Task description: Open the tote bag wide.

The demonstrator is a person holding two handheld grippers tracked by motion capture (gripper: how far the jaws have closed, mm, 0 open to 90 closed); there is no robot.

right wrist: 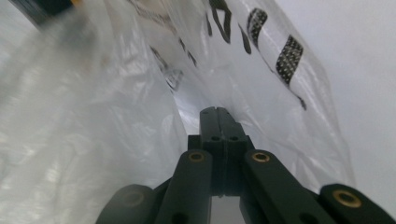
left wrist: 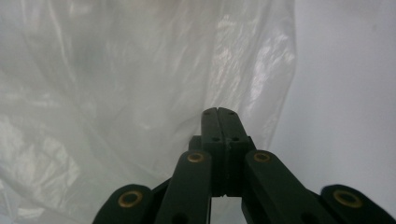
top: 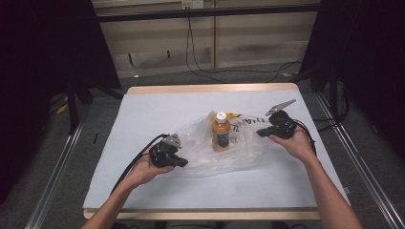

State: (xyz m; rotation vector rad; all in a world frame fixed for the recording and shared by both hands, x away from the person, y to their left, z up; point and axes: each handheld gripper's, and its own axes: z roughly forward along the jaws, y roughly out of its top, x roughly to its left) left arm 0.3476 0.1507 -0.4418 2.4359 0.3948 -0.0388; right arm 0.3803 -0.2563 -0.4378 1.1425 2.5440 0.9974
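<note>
A clear plastic bag lies crumpled in the middle of the table. Among its folds an orange bottle with a white cap stands upright. My left gripper is at the bag's near left edge, and in the left gripper view it is shut, the film pinched at its tip. My right gripper is at the bag's right edge. In the right gripper view it is shut too, and folds of the bag with black print run into its tip.
A pale sheet covers the wooden table, bare to the left and front of the bag. Black cables lie on the floor behind. Metal rails run along both sides, and dark curtains hang beyond them.
</note>
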